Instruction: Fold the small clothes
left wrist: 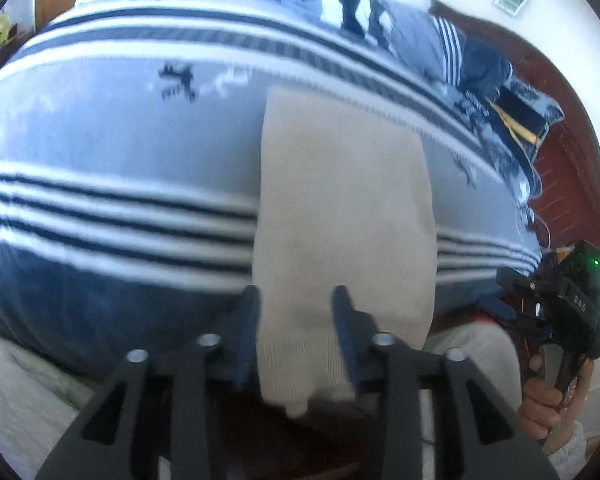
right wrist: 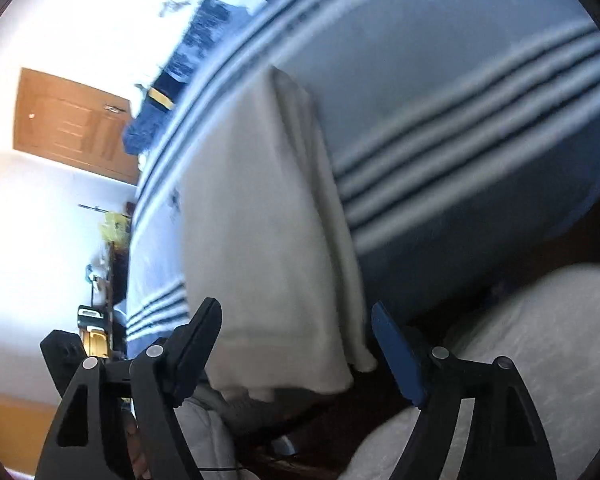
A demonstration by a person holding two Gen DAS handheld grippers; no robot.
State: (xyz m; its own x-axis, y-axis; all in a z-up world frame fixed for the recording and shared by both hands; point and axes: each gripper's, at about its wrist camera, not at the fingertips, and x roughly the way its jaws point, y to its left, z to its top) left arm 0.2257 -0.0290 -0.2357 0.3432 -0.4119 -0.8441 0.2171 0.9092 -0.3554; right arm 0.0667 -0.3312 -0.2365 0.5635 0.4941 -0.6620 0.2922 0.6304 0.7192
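where tool [left wrist: 296, 300] parts, beige garment [left wrist: 344, 200] between

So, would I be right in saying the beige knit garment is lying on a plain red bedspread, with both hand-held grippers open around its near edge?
Not quite: the bedspread is blue and grey with white and navy stripes, not plain red, as the left wrist view shows. The rest holds: the beige knit garment lies on it, and the left hand-held gripper and right hand-held gripper are open around its near edge.

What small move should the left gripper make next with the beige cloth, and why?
Probably close the left gripper on the beige knit cloth: its near edge lies between the open fingers, overhanging the striped blanket. The right gripper is open too.
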